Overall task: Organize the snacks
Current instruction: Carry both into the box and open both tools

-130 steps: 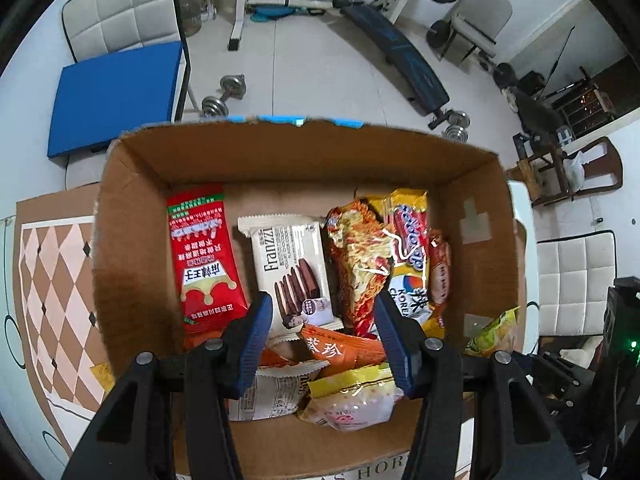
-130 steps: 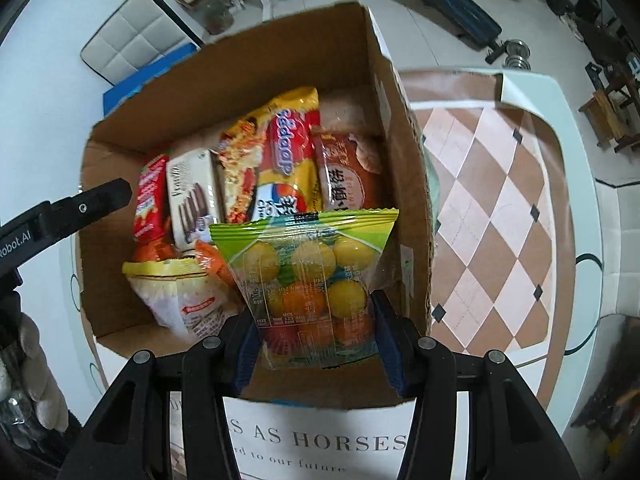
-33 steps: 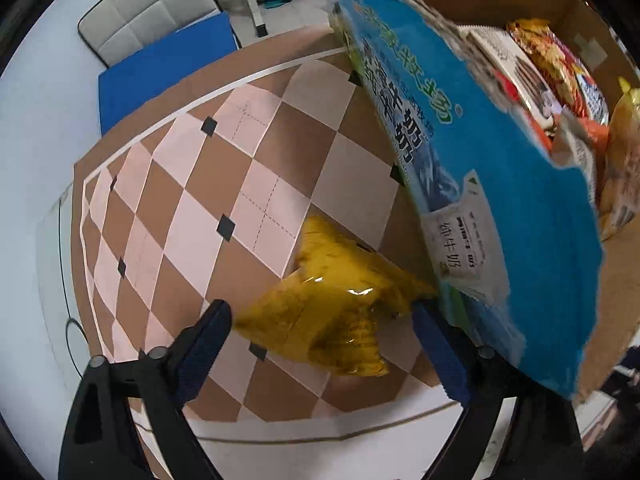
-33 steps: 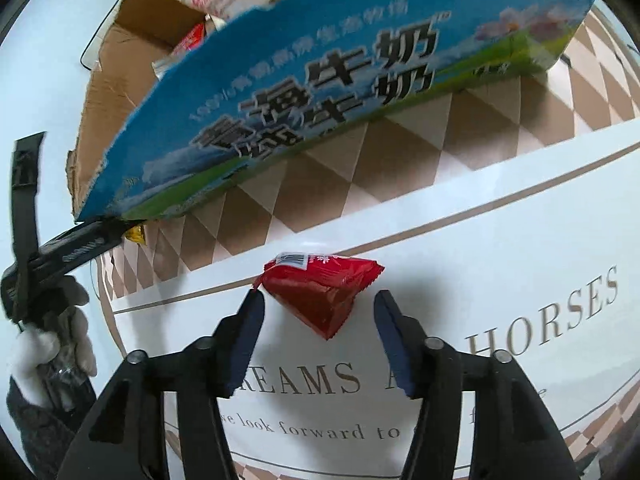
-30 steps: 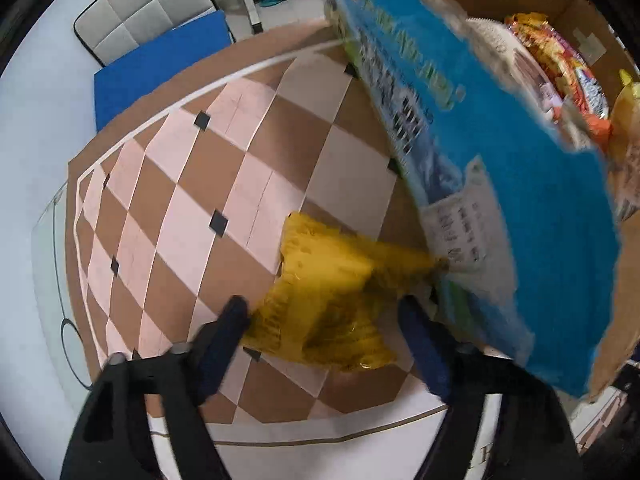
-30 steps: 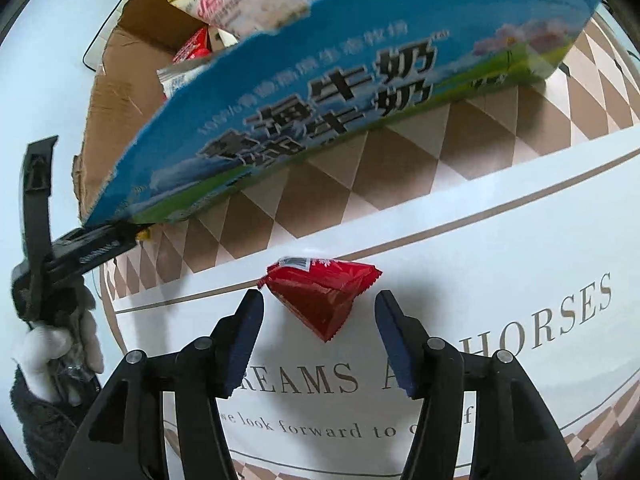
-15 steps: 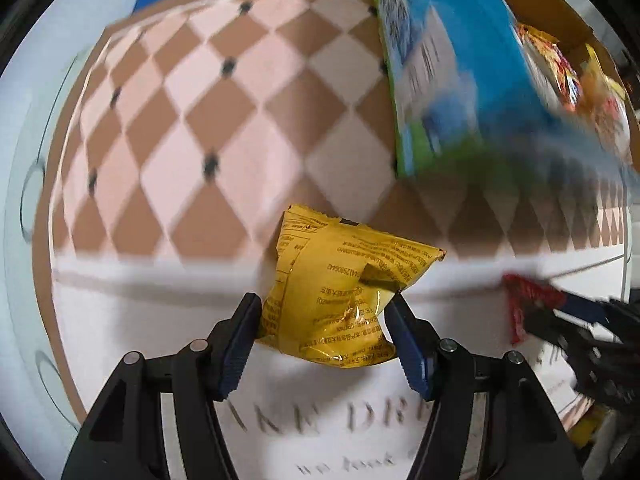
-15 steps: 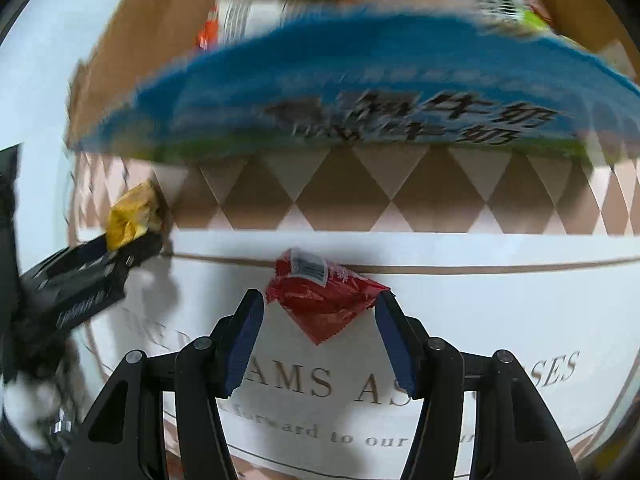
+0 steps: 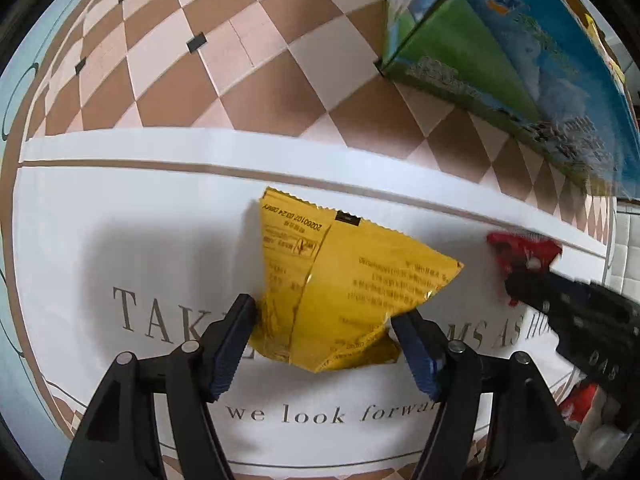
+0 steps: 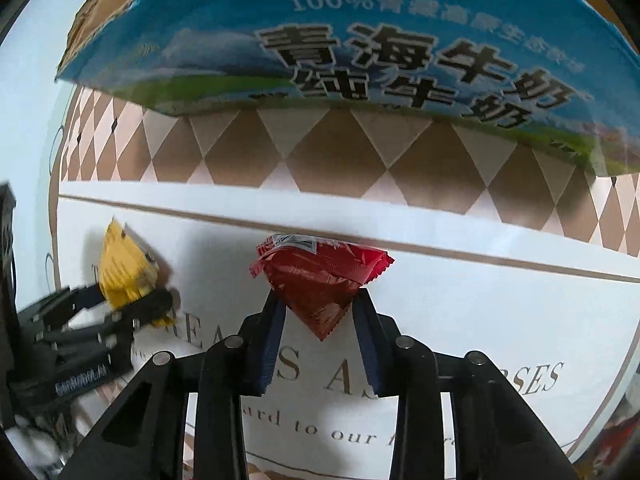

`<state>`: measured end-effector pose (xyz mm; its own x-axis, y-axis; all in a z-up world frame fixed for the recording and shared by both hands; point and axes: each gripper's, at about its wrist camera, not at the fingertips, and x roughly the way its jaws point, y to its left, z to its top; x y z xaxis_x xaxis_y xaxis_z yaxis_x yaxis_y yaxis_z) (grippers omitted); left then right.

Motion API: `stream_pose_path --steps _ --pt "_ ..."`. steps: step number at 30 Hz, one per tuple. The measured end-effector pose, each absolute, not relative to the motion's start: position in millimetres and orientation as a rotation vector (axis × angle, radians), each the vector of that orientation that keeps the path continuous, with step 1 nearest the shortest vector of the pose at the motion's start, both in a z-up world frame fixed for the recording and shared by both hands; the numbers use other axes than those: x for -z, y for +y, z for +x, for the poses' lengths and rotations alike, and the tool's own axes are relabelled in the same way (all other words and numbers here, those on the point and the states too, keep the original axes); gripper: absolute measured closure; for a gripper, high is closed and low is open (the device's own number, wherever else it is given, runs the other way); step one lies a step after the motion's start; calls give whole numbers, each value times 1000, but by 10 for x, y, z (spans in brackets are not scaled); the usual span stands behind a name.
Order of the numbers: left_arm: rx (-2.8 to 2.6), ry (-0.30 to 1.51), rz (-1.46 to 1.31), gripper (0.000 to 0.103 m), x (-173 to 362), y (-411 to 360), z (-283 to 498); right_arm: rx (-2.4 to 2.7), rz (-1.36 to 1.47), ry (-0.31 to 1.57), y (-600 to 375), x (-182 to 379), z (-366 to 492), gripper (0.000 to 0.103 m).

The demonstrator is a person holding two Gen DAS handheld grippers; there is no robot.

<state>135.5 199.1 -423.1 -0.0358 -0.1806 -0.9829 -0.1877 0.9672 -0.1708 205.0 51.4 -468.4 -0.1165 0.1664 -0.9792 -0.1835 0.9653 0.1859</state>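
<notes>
My left gripper (image 9: 326, 330) is shut on a yellow snack packet (image 9: 340, 276) and holds it just above the white lettered part of the tablecloth. My right gripper (image 10: 320, 320) is shut on a small red snack packet (image 10: 320, 276), also above the white cloth. The blue and green milk carton box (image 10: 400, 52) with the snacks stands beyond both grippers; only its outer wall shows. In the left wrist view the red packet (image 9: 522, 250) and right gripper (image 9: 520, 276) are at the right. In the right wrist view the yellow packet (image 10: 122, 272) is at the left.
The tablecloth has a brown and pink diamond pattern (image 9: 224, 60) around the box and a white band with grey lettering (image 10: 480, 320) in front. The box's blue wall (image 9: 540, 72) rises at the upper right in the left wrist view.
Both grippers have closed on their packets and pulled back from the box toward the white lettered band. The yellow packet has left the diamond pattern beside the box.
</notes>
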Motion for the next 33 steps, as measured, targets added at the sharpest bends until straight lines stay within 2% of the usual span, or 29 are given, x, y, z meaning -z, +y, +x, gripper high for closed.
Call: stream_pose_path --steps 6,10,15,25,33 --pt "-8 1575 -279 36 4254 1923 1607 -306 -2 1665 445 4680 1909 67" --pt "-15 1546 -292 48 4145 1806 1653 -315 21 1664 422 4628 1786 69" --pt "-15 1520 -271 49 3990 1611 1574 -330 72 1658 105 4429 1757 71" --pt "52 1418 -235 49 3303 1241 1440 -375 154 1596 -244 3878 1715 73" --pt "130 1294 -237 49 2560 1130 1691 -386 258 1480 -682 3197 1771 74"
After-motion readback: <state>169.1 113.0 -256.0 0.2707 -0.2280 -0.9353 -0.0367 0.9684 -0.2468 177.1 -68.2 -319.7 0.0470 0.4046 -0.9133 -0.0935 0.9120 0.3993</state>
